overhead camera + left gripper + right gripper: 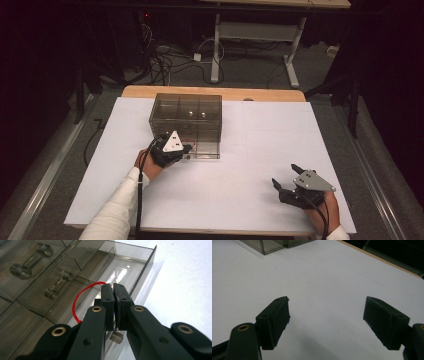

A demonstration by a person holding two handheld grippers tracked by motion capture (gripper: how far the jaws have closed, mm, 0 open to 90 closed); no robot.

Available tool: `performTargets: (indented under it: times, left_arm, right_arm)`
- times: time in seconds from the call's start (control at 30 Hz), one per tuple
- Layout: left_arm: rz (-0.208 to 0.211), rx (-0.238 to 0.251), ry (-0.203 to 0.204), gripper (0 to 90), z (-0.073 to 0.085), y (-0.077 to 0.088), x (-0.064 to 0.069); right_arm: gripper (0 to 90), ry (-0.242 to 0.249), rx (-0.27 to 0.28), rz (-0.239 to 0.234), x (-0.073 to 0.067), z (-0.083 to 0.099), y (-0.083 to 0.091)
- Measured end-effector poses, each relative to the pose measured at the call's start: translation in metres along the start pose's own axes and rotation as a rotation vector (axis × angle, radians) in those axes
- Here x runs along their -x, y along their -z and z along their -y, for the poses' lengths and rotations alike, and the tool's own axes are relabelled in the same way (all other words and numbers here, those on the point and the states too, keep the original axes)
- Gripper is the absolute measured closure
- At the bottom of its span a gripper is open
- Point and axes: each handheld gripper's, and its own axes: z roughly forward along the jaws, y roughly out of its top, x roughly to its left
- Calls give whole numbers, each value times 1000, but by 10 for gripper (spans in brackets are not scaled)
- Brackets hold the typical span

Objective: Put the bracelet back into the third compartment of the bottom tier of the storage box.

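Smoky clear plastic drawer box (186, 125), upright on white counter (250, 165) toward far left. Bottom drawer (120, 275) pulled out, open-topped; small clear knob (116, 337) on front; thin red wire loop (82, 296) over it.

Room dim, surroundings near black; light falls from overhead onto the white table sheet (240, 175), which reads bright against dark floor. High view soft and grainy, low in detail. Smoky transparent plastic compartment box (186, 125) carries small bright glints on its top; in the left gripper view its clear floor throws white glare streaks and its wall casts a pale shadow on the sheet. Near black jaws there slightly out of focus. Right gripper view: soft grey shadow beneath the jaws, far corners darkened.
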Motion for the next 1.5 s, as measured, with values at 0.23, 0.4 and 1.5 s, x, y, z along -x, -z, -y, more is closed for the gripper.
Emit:
performTargets:
  times: [0.23,0.4,1.5]
  left_arm:
    - [-15,-12,7,849,3,-3,-2]
    - [-13,-16,12,848,4,-5,-3]
    - [-72,36,15,760,-1,7,-1]
  right_arm:
    - [223,1,-1,1,0,0,0]
    - [223,0,0,1,0,0,0]
    - [223,1,0,1,0,0,0]
